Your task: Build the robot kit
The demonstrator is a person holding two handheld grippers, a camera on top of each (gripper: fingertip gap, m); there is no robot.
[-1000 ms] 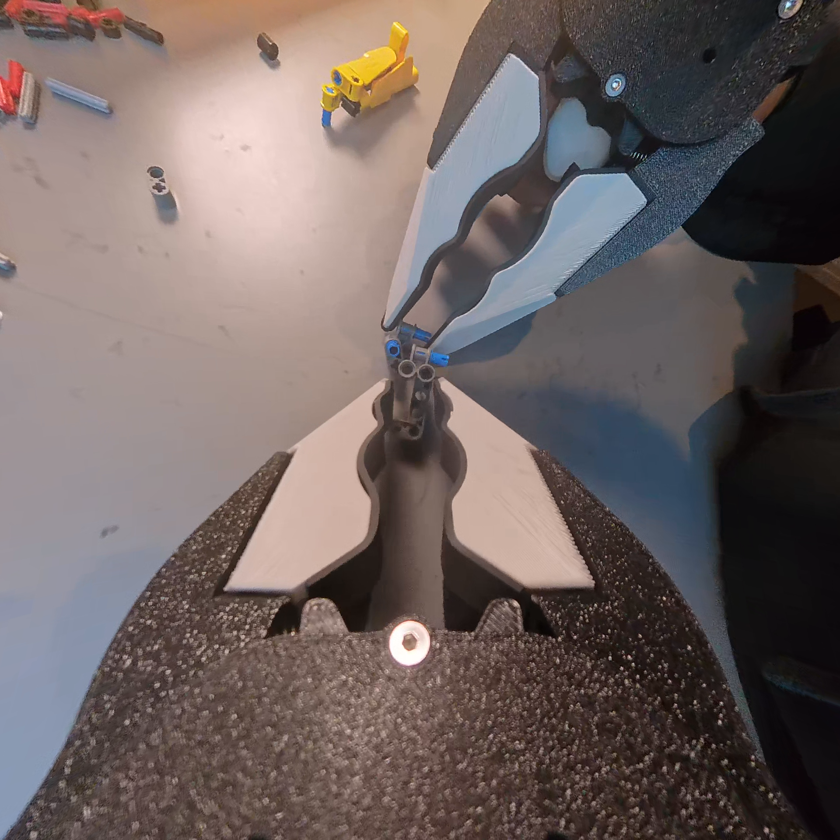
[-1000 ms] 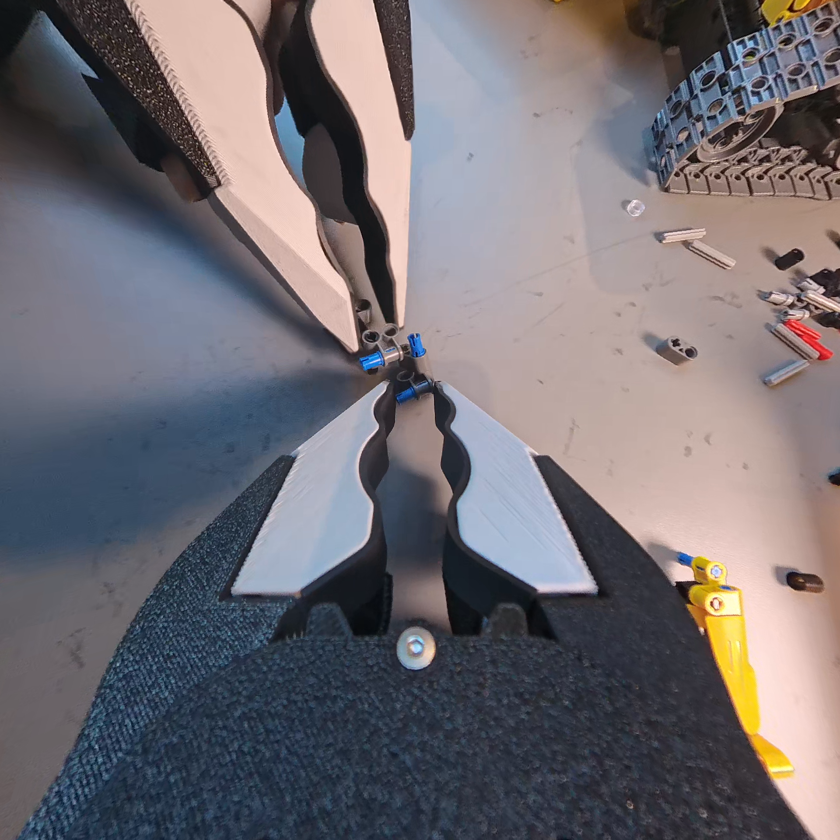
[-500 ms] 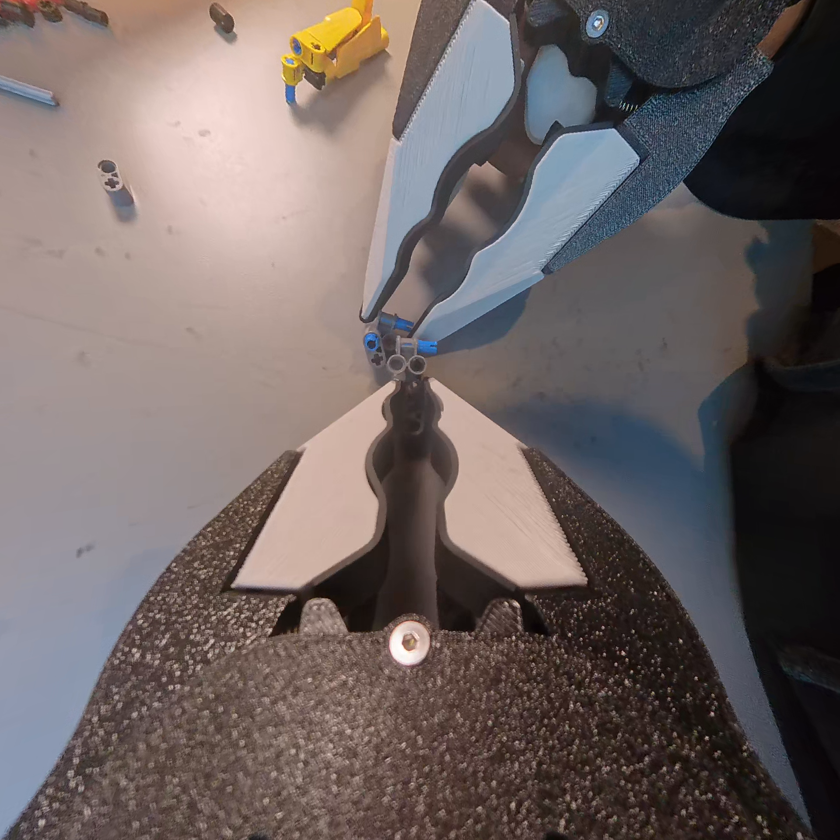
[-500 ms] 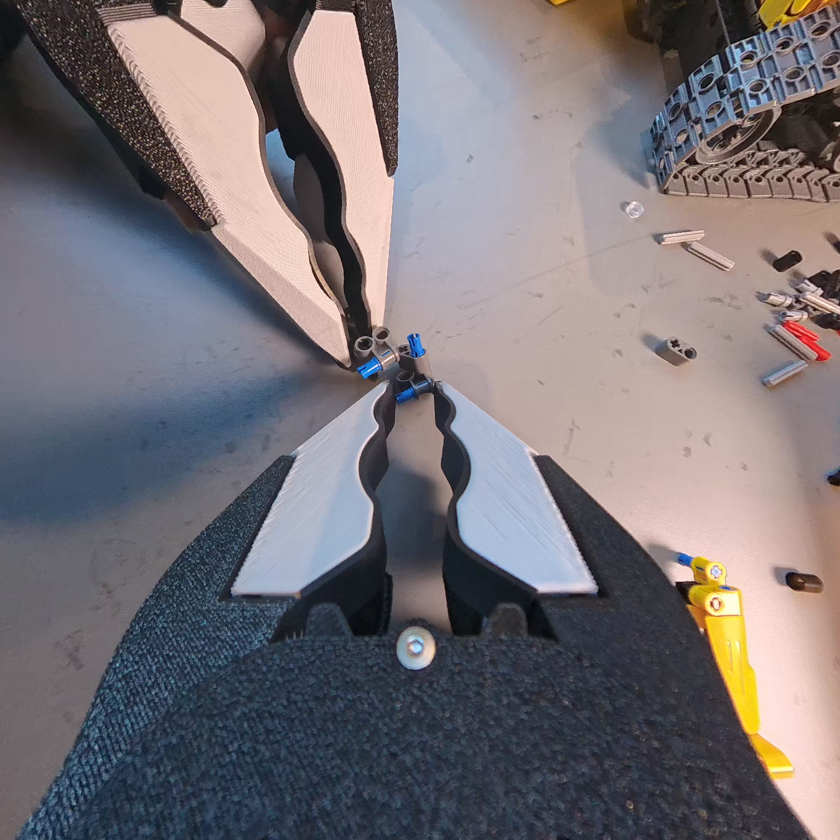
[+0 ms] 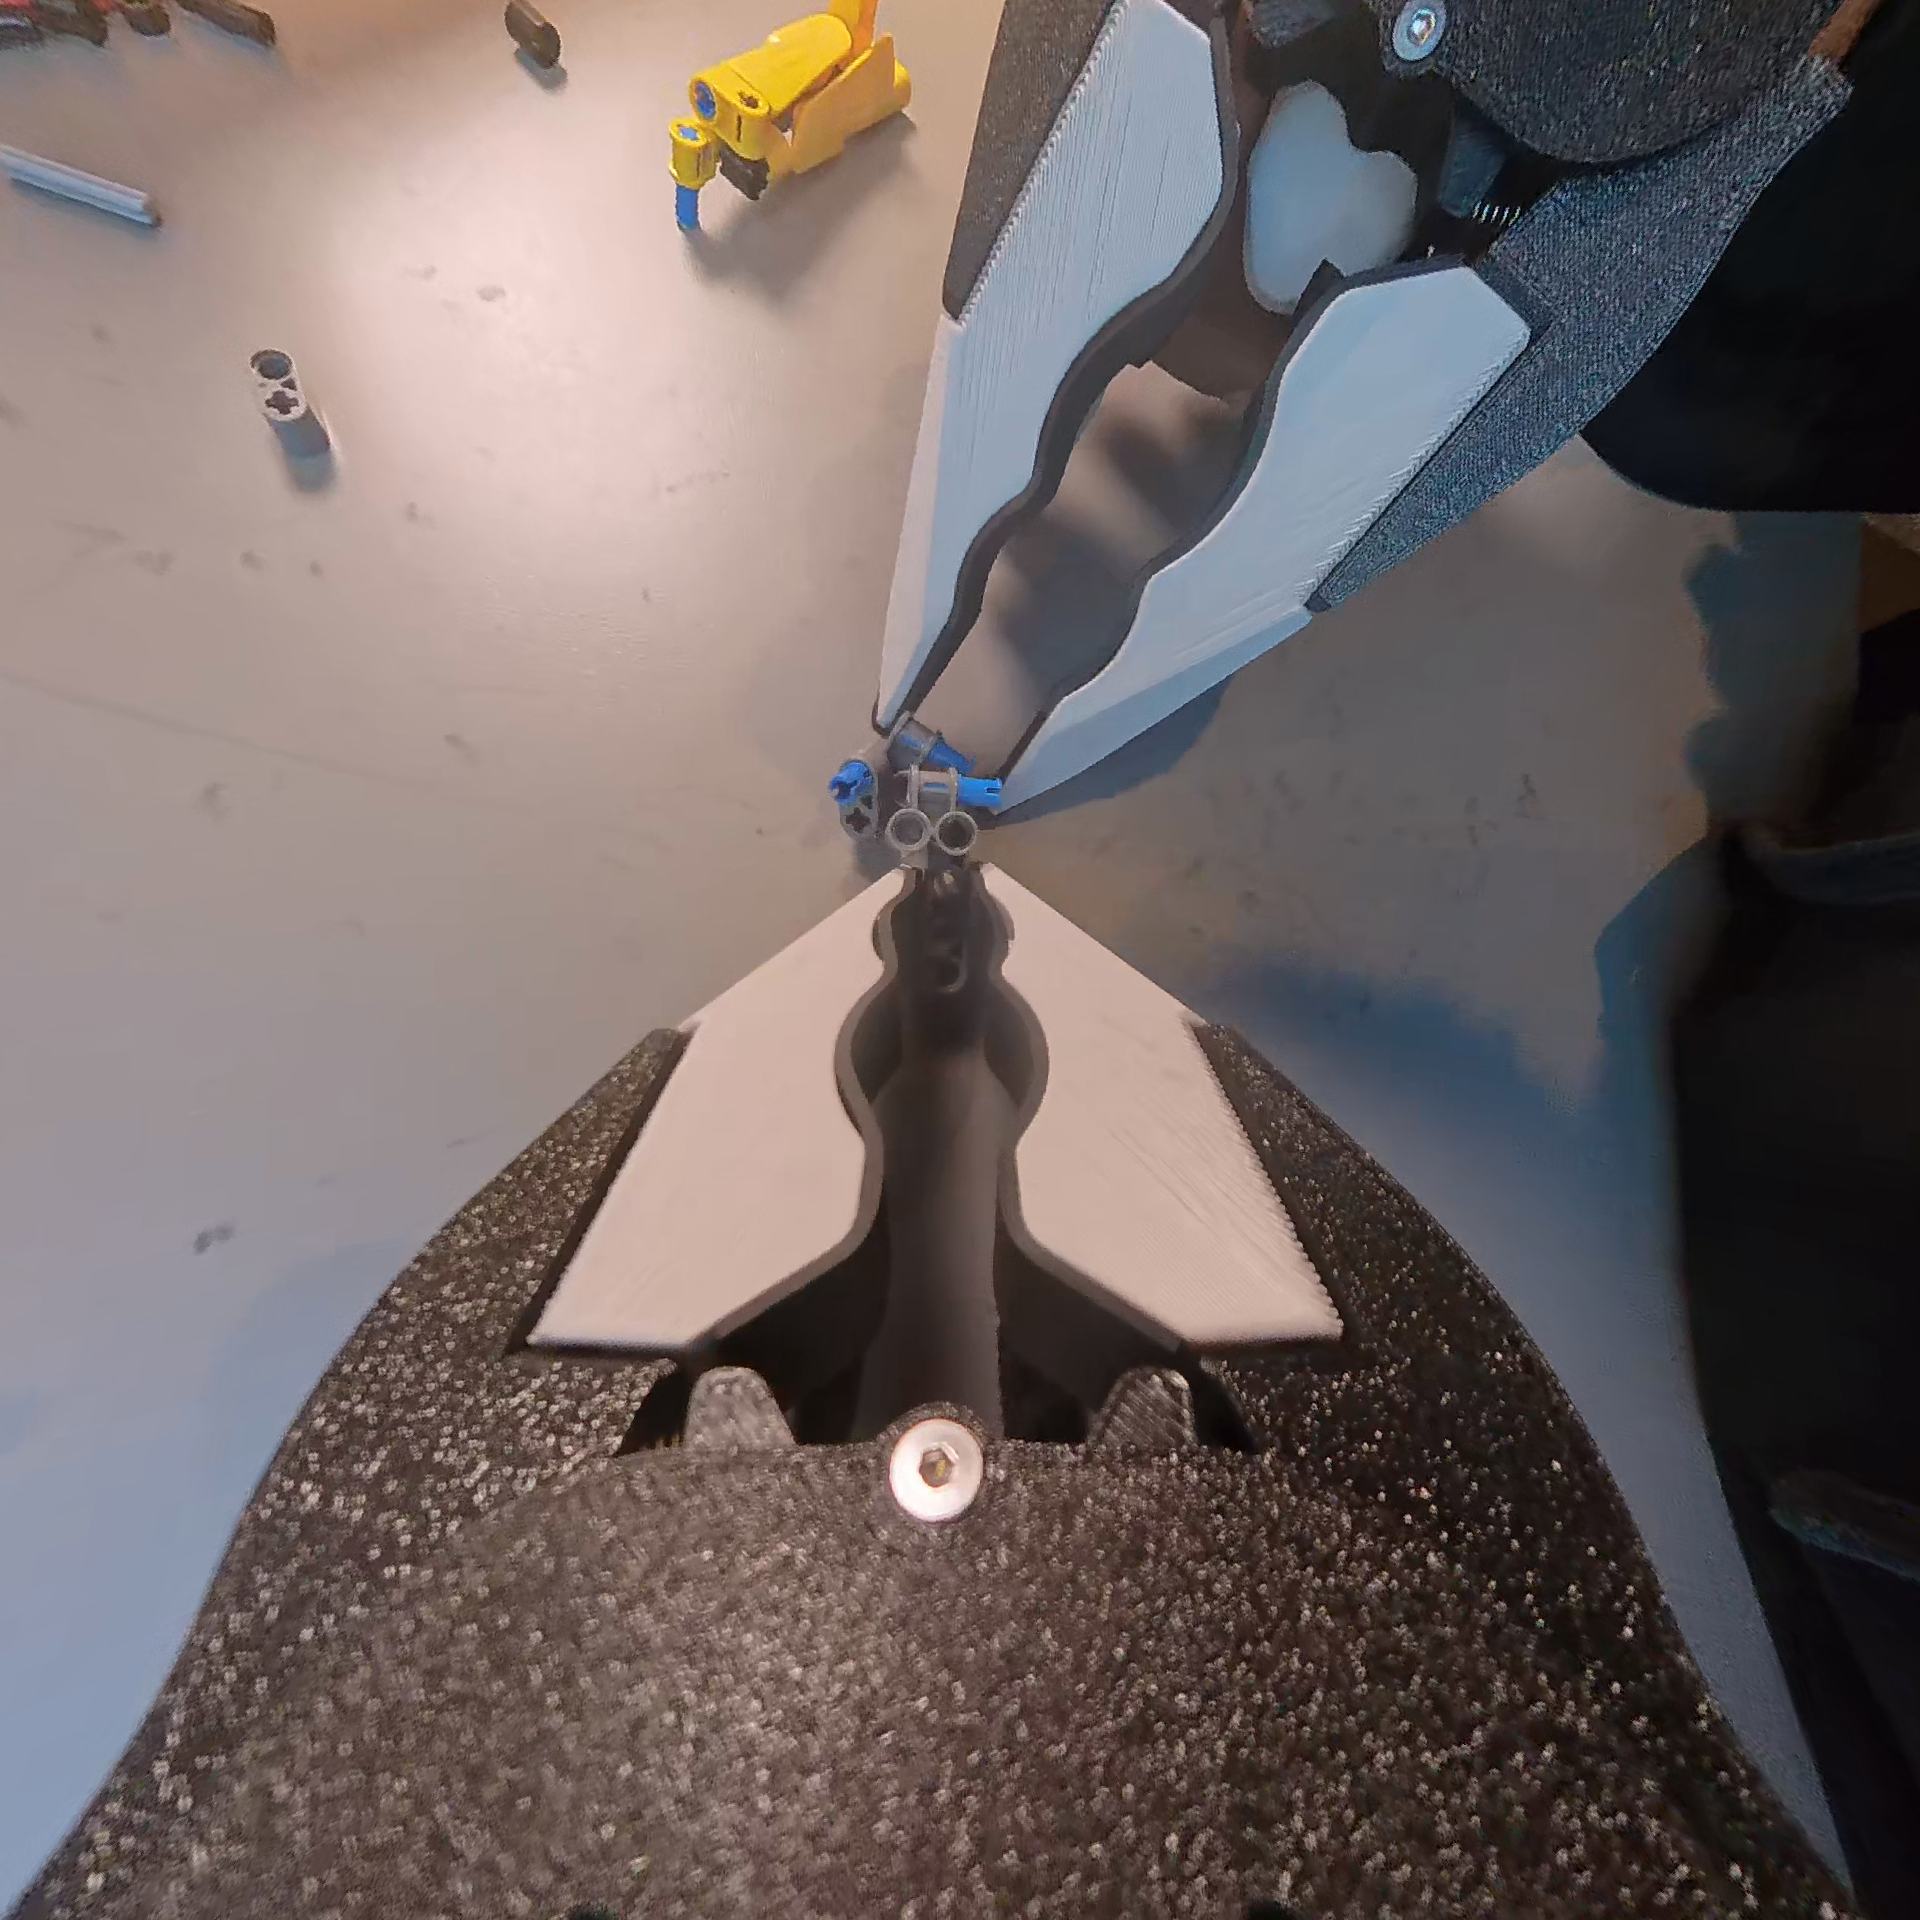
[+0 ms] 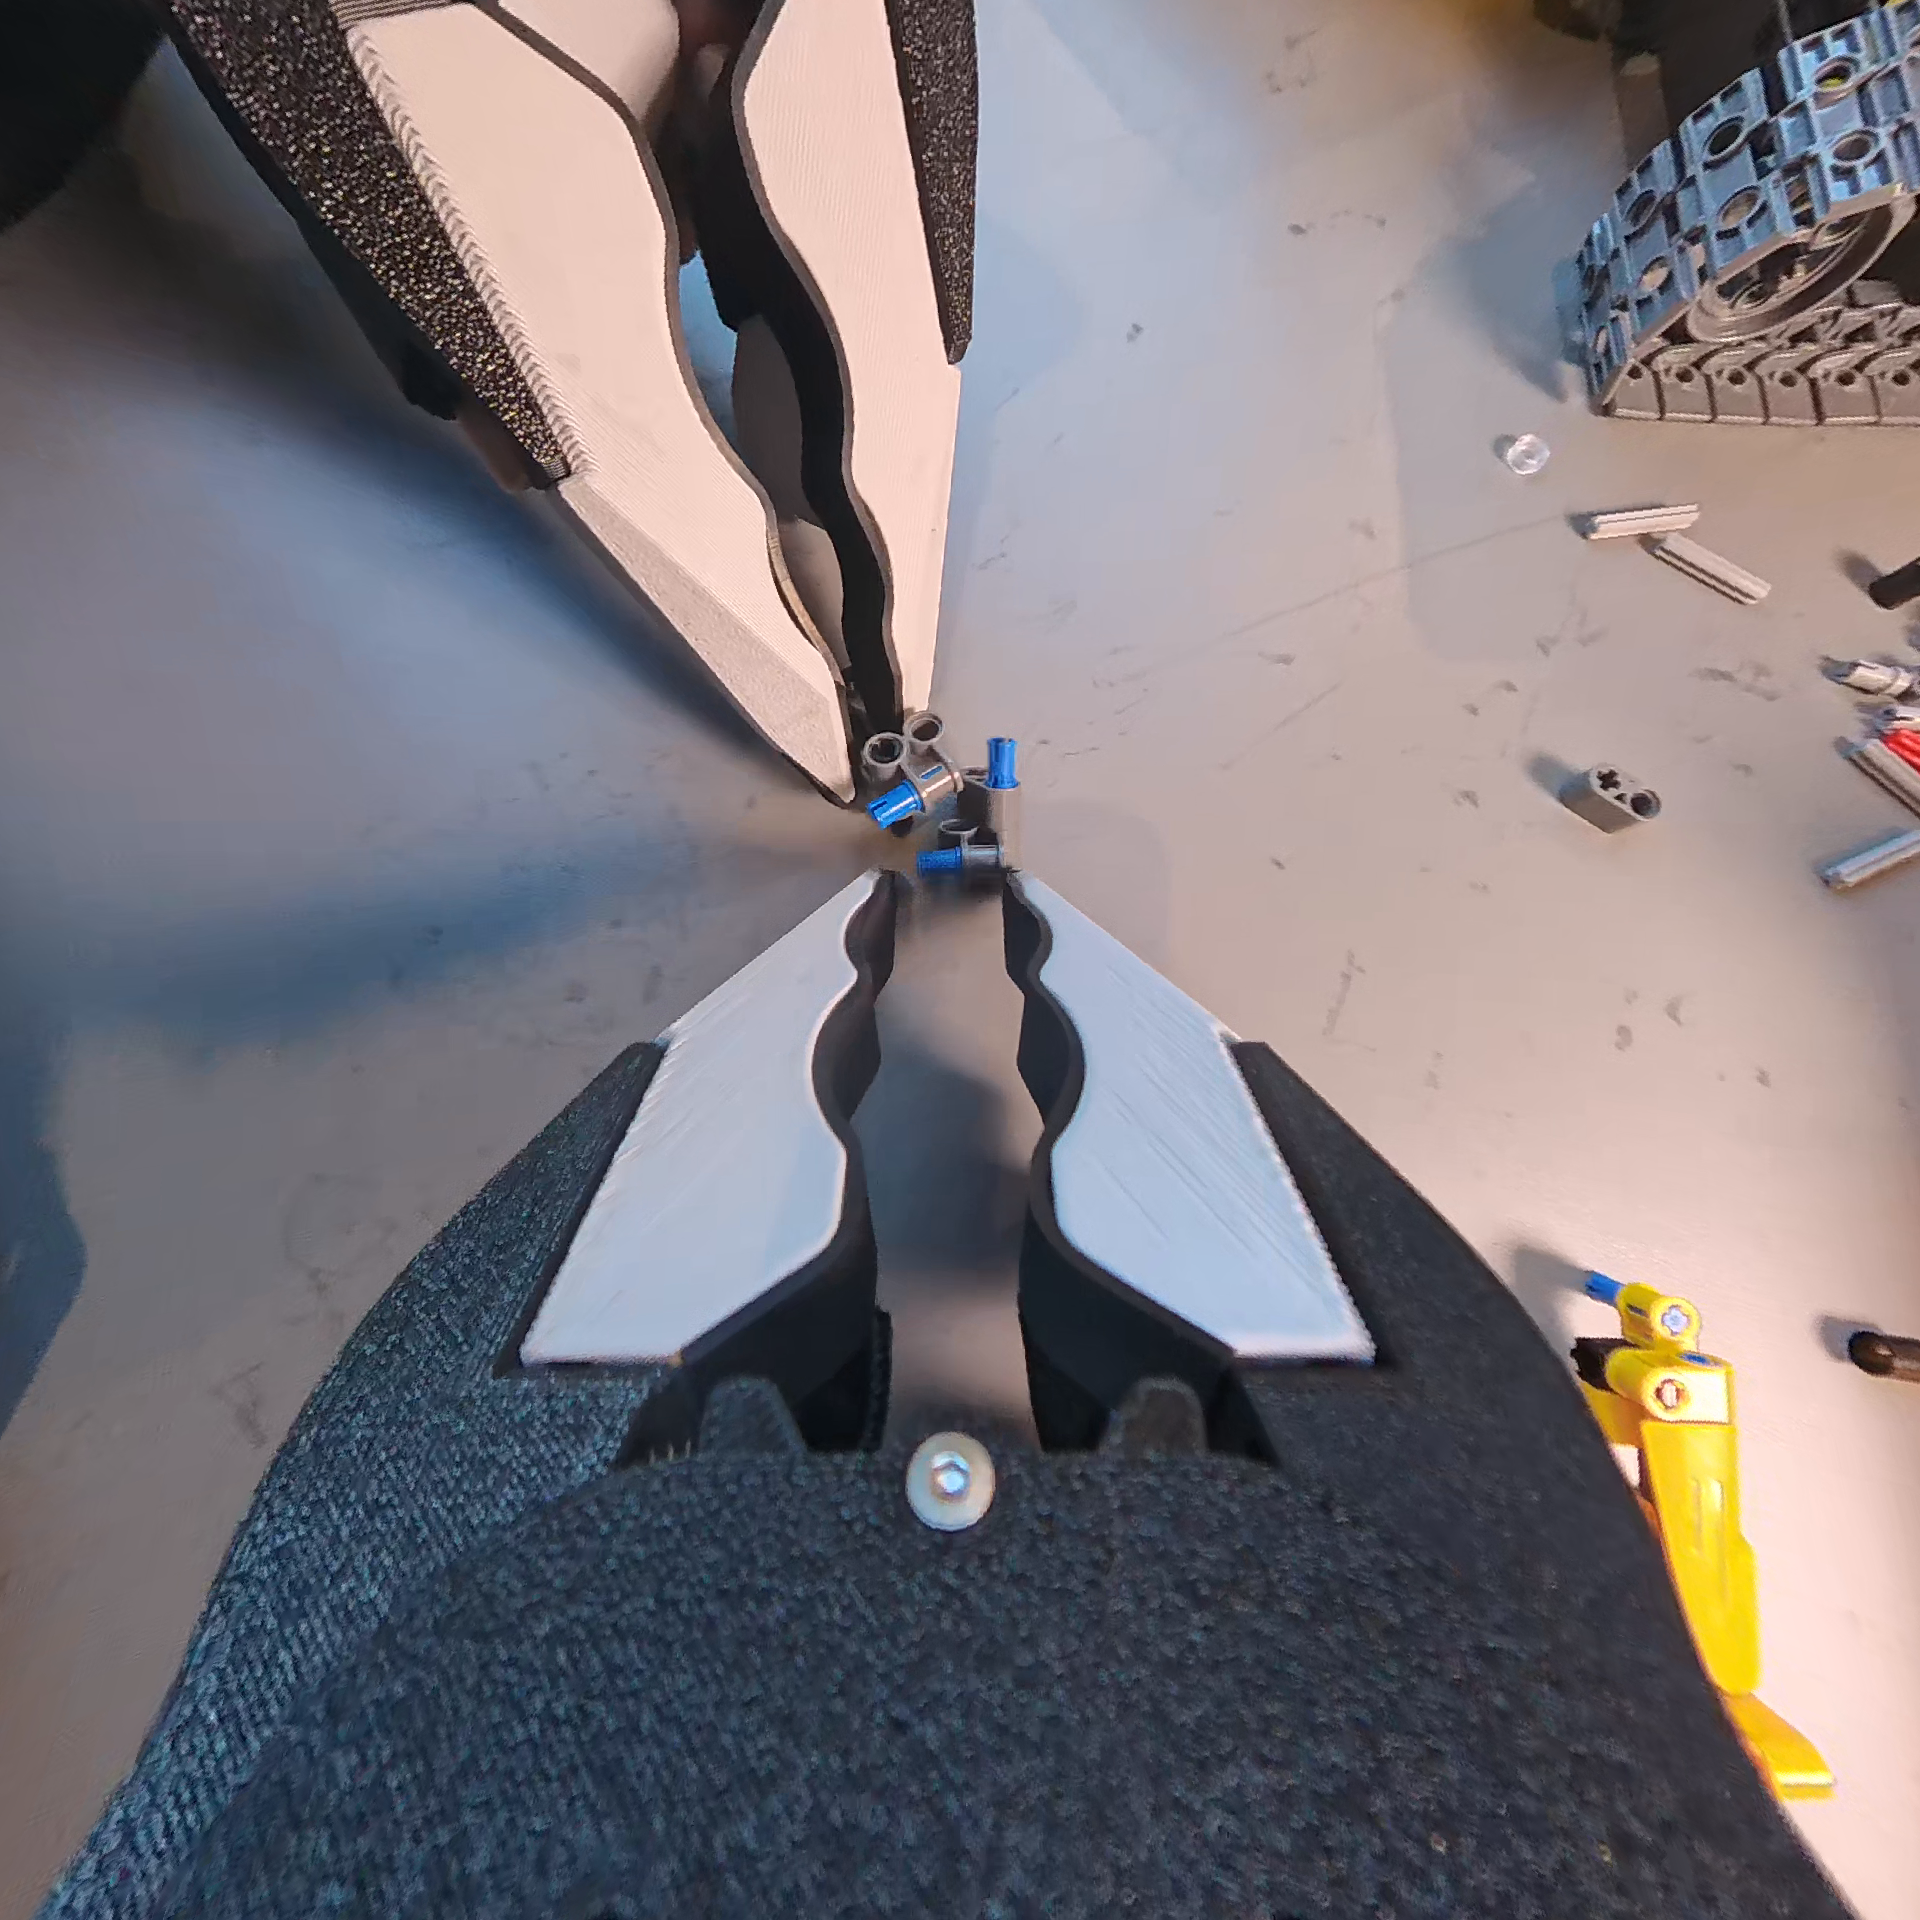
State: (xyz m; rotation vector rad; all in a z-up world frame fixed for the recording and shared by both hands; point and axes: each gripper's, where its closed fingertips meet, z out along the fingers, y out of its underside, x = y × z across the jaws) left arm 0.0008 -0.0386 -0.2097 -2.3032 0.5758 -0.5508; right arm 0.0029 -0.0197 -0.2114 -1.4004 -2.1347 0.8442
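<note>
Compared with a second earlier, both grippers sit slightly left in each other's views, their tips meeting at frame centre as before. Left gripper (image 5: 940, 868), lower centre of its own view: fingers nearly closed on a grey connector (image 5: 932, 828) showing two round holes and a blue pin (image 5: 977, 792). Right gripper (image 6: 940, 878), lower centre of its view: jaws narrowly parted, pinching a darker connector (image 6: 982, 831) with blue pins. Both parts press together above a grey table (image 5: 416, 675). Probably light, rigid, smooth plastic; best held by the flat sides, pins left free. Contact between the two pieces is too small to resolve. Farther off: yellow assembly (image 5: 790, 99), loose grey connector (image 6: 1608, 798), tracked wheel (image 6: 1766, 249) cut off at upper right.
</note>
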